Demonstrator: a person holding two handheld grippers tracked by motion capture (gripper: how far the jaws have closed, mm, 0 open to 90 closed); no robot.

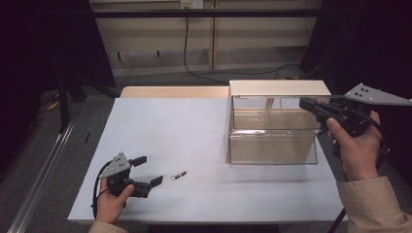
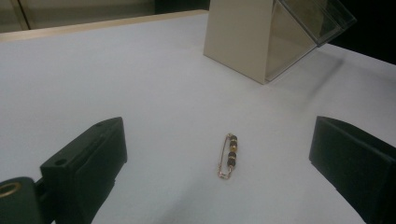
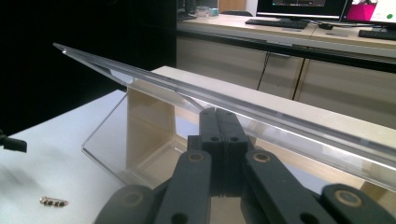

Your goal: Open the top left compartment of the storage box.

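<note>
A small gold pin with dark beads (image 1: 179,175) lies on the white table top, near the front. My left gripper (image 1: 149,170) rests just left of it, jaws wide open and pointing at it. In the left gripper view the pin (image 2: 229,156) lies on the table between and a little ahead of the open jaws of the left gripper (image 2: 218,135). My right gripper (image 1: 303,103) is held up at the right end of the clear box (image 1: 272,145). Its jaws are shut, with the right gripper tips (image 3: 217,114) against the underside of the raised clear lid (image 3: 140,80). The pin (image 3: 53,202) shows far off.
The box has a pale wooden back and top (image 1: 279,87) and clear walls, and stands at the table's back right. The white table top (image 1: 170,126) ends near my forearms at the front. Beyond the table are a cabinet and cables on the floor (image 1: 194,73).
</note>
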